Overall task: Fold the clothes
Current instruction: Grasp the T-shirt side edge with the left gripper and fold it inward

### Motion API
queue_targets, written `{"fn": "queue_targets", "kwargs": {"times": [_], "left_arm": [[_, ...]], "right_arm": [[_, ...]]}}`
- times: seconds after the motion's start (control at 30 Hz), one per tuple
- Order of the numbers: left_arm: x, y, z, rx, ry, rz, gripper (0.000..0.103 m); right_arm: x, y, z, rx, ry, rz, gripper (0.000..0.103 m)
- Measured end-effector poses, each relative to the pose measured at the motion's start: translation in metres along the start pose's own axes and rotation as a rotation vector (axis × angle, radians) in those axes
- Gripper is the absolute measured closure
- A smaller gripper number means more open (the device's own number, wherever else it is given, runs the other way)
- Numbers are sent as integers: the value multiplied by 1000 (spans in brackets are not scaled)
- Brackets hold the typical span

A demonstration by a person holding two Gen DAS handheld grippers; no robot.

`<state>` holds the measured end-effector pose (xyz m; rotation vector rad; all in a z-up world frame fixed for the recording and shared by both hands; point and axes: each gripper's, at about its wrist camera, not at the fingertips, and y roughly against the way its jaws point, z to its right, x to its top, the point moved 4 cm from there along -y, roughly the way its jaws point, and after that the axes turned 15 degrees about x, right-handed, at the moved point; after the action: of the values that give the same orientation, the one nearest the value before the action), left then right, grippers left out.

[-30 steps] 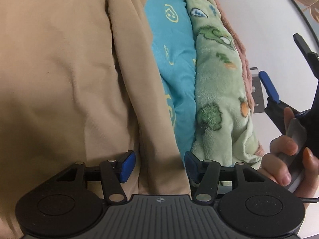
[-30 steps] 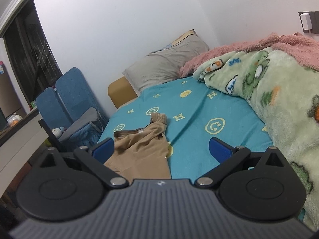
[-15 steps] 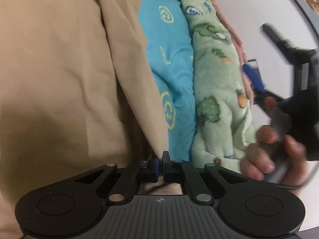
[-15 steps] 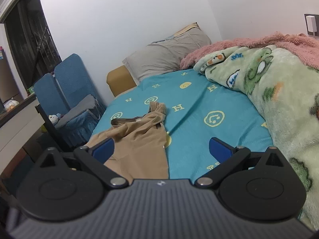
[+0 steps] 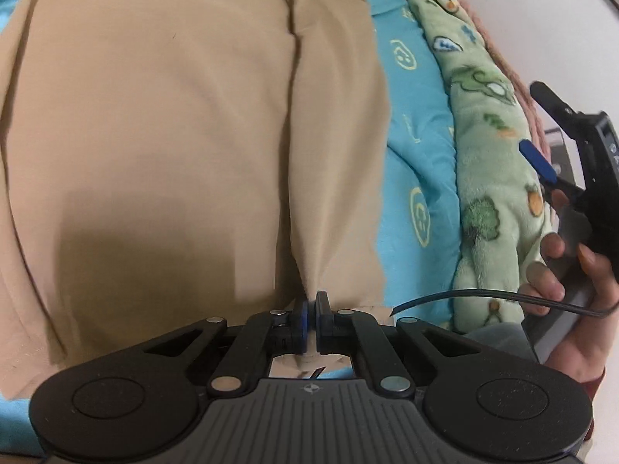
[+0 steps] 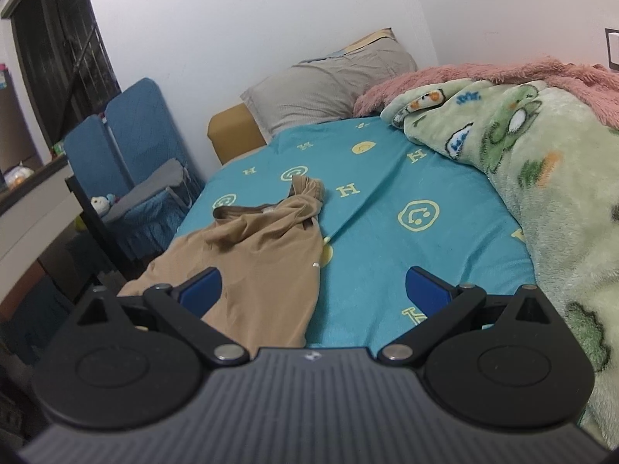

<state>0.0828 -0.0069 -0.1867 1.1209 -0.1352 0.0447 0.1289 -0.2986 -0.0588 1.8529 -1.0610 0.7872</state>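
A tan garment (image 5: 162, 147) lies spread on the blue bed sheet (image 5: 418, 154) and fills most of the left wrist view. My left gripper (image 5: 311, 309) is shut on the near edge of the tan garment, and the cloth puckers into a fold at the pads. In the right wrist view the tan garment (image 6: 255, 255) lies crumpled on the left side of the bed sheet (image 6: 387, 239). My right gripper (image 6: 313, 288) is open and empty, held above the near end of the bed. It also shows at the right of the left wrist view (image 5: 541, 162).
A green patterned blanket (image 6: 541, 178) with a pink blanket (image 6: 464, 77) behind it lies along the right side of the bed. A grey pillow (image 6: 329, 89) lies at the head. A blue folded chair (image 6: 127, 143) and a dark desk (image 6: 35, 193) stand left of the bed.
My left gripper closed on the garment's edge and has pulled back, so more of the cloth shows. My right gripper stayed open and dropped slightly closer to the bed.
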Motion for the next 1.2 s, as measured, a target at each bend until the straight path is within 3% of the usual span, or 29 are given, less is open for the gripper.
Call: {"fn": "queue_targets", "kwargs": {"times": [0.1, 0.17, 0.23, 0.33, 0.5, 0.7, 0.77, 0.8, 0.9, 1.07, 1.2], "left_arm": [[2, 0, -1, -41, 15, 25, 80], [3, -4, 0, -40, 13, 26, 61], [3, -11, -1, -30, 23, -3, 56], [1, -20, -5, -22, 46, -63, 56], [-3, -20, -8, -47, 28, -86, 58], [-11, -18, -3, -37, -15, -97, 76], [-15, -13, -2, -34, -34, -92, 95], [-16, -9, -2, -35, -40, -91, 96], [-23, 3, 2, 4, -71, -75, 97], [-34, 11, 10, 186, -189, -5, 95], [-38, 31, 22, 267, -260, 115, 76]], "right_arm": [[-1, -1, 0, -2, 0, -5, 0], [-1, -1, 1, -3, -4, -8, 0], [-2, -2, 0, 0, -6, -10, 0], [-2, 0, -3, 7, -2, -3, 0], [6, 11, -6, 38, -2, 56, 0], [9, 31, -13, 44, -4, 86, 0], [9, 39, -18, 49, -8, 91, 0], [8, 43, -20, 52, -10, 93, 0], [7, 60, -37, 70, 19, 85, 0], [-4, 92, -68, 105, 66, 85, 0], [-15, 103, -82, 118, 82, 47, 0]]}}
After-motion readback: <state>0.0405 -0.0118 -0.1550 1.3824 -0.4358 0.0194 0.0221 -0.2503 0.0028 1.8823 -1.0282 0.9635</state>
